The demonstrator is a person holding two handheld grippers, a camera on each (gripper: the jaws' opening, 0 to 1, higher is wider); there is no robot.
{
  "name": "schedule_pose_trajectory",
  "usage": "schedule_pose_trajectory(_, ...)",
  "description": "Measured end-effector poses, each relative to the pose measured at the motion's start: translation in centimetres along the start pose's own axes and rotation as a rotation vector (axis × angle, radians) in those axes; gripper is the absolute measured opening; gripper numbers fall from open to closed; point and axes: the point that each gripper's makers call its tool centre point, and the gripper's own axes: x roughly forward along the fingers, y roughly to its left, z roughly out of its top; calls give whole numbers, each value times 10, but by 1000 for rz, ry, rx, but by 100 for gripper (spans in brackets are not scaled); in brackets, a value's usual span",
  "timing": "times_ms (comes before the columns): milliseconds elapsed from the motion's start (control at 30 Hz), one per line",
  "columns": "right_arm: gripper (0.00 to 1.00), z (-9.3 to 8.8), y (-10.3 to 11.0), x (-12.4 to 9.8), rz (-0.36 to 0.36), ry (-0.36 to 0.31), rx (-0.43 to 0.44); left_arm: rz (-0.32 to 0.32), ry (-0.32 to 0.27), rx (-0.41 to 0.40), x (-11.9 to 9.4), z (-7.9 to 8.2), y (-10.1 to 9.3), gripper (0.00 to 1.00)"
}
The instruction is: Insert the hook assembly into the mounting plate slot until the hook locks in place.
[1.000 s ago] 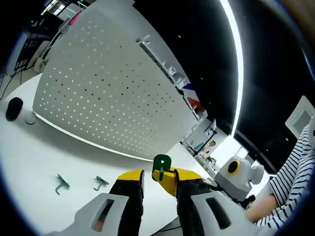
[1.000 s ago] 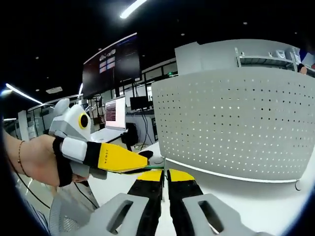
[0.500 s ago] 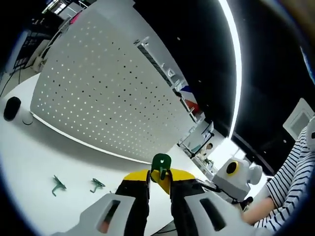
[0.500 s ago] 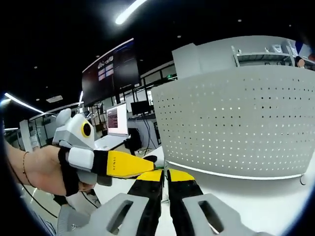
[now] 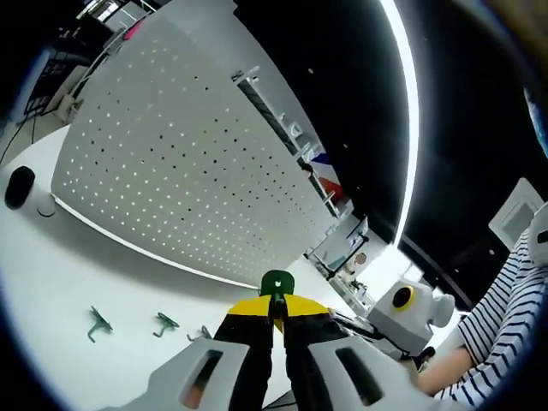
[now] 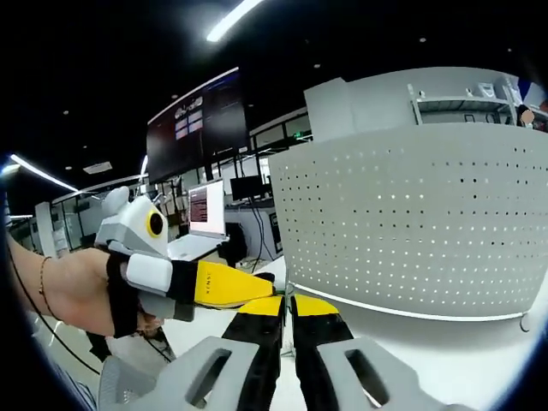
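Left gripper (image 5: 274,310) is seen in its own view with yellow-tipped jaws pressed together on a green hook (image 5: 276,284); the hook's rounded green head sticks up just above the tips. The hook is held in the air in front of the white pegboard (image 5: 171,163), apart from it, no contact visible.

Two more green hooks are lying on the white table (image 5: 51,282) below the board: one (image 5: 98,323) further left, one (image 5: 165,324) nearer the jaws. A dark round object (image 5: 19,186) is sitting on the table at the far left, by the board's edge.

Right gripper (image 6: 287,306) is shown in its own view with jaws nearly closed, a narrow gap between the yellow tips; whether anything is pinched there cannot be told. The left gripper (image 6: 257,289) is brought in from the left of that view, held by a hand (image 6: 73,287) in a black strap, its yellow jaw tip lying just beside the right gripper's tips. The pegboard (image 6: 411,223) is standing upright behind both, on the table (image 6: 445,360).

In the left gripper view, a striped sleeve (image 5: 505,325) and the right gripper body (image 5: 402,308) are visible at the right edge
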Motion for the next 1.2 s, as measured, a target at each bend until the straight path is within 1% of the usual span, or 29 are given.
schedule_pose_trajectory(167,1,-3,0,1,5,15,-23,10,16,22,0,-2,2,2)
schedule_pose_trajectory(300,2,-5,0,1,12,21,-19,20,19,37,0,-3,4,2)
schedule_pose_trajectory(333,2,-8,0,1,14,36,-25,27,25,39,0,-5,5,1)
schedule_pose_trajectory(400,2,-9,1,2,16,42,-30,40,31,67,0,-6,6,1)
schedule_pose_trajectory(500,2,-11,0,3,23,56,-16,51,30,85,0,-7,6,1)
schedule_pose_trajectory(567,3,-10,0,3,35,40,5,55,18,101,0,-6,6,1)
schedule_pose_trajectory(633,5,-13,0,3,38,59,8,61,27,132,0,-7,6,1)
schedule_pose_trajectory(700,7,-17,3,3,57,74,8,62,38,144,1,-8,6,1)
schedule_pose_trajectory(867,14,-19,8,1,79,87,-11,73,40,162,3,-9,7,1)
schedule_pose_trajectory(900,15,-22,9,-1,88,101,-17,77,40,163,3,-9,7,1)
schedule_pose_trajectory(967,16,-24,10,-3,94,107,-40,88,44,175,3,-9,10,1)
schedule_pose_trajectory(1100,18,-31,9,-11,105,130,-60,114,41,234,3,-7,12,1)
schedule_pose_trajectory(1200,24,-33,6,-18,91,139,-75,145,54,280,3,-8,17,1)
